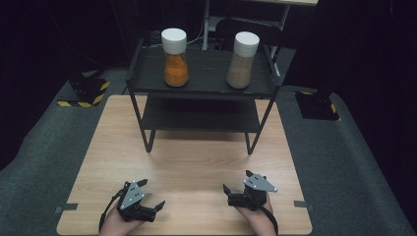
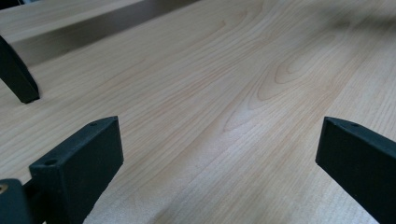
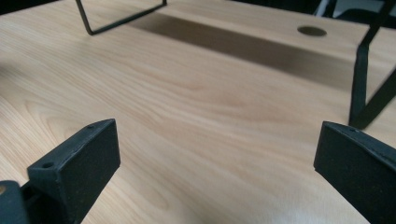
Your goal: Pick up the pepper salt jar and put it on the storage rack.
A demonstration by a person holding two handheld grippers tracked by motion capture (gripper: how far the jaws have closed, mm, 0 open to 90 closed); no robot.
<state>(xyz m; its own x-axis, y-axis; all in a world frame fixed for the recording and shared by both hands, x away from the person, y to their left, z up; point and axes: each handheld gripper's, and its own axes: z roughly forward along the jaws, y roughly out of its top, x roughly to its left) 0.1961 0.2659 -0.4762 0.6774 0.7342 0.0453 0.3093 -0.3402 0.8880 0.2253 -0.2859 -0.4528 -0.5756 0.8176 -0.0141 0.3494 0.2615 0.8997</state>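
a light wooden table [image 1: 187, 162] carries a black metal two-tier shelf rack [image 1: 204, 83] at its far end. on the rack's top tier stand two clear white-capped jars, well apart: an orange powder jar [image 1: 175, 64] on the left and a brown powder jar [image 1: 241, 66] on the right. at the near edge, the left gripper [image 1: 151, 194] and right gripper [image 1: 236, 181] rest low over bare wood, each held by a hand, jaws spread wide and holding nothing, far from both jars.
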